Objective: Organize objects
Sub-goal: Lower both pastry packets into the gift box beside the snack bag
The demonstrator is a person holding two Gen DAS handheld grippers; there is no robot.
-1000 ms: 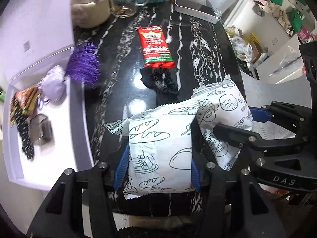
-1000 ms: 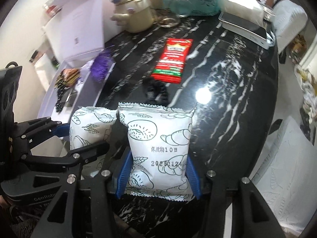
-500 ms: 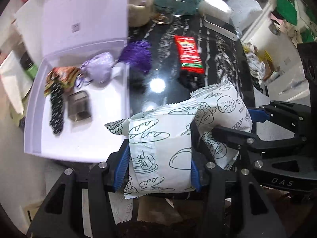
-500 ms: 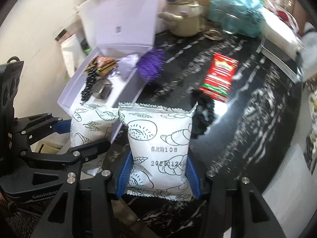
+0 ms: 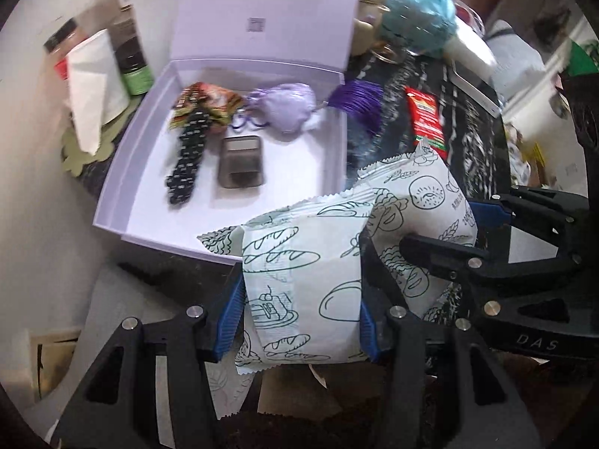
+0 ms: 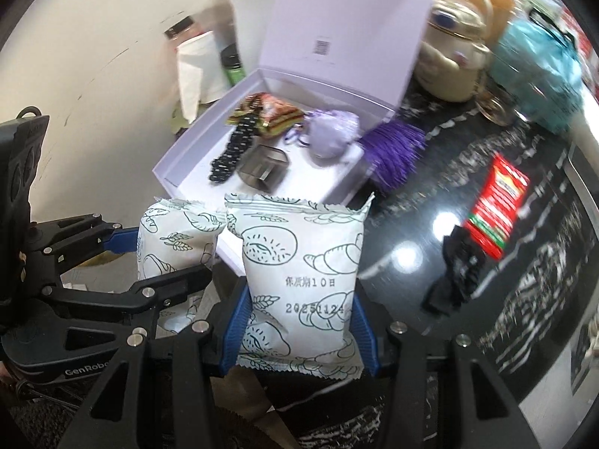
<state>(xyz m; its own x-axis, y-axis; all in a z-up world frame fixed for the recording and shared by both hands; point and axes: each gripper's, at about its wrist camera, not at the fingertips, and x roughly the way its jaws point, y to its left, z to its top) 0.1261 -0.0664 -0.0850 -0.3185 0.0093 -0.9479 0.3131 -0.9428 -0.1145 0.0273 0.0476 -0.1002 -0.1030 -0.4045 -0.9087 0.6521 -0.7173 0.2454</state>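
My left gripper (image 5: 301, 308) is shut on a white bread packet (image 5: 299, 280) with line drawings. My right gripper (image 6: 299, 321) is shut on a second like packet (image 6: 299, 269). Both packets hang side by side just in front of an open lilac box (image 5: 112, 187), near its front right corner. The box (image 6: 168, 172) holds a black beaded scrunchie (image 5: 187, 153), a grey metal case (image 5: 241, 161), a lilac pouch (image 5: 288, 106) and a colourful snack pack (image 5: 209, 104). In the right wrist view the left gripper's packet (image 6: 172, 247) shows at left.
On the black marble table (image 6: 524, 299) lie a red sachet (image 6: 498, 205) and a black scrunchie (image 6: 456, 269). A purple tassel (image 6: 393, 153) hangs over the box's right wall. A cream teapot (image 6: 453, 60) and a teal bag (image 6: 539, 63) stand behind. The box lid (image 5: 262, 11) stands upright.
Both grippers have swung left with their packets, from over the black table to the front of the open lilac box, which now fills the middle of both views.
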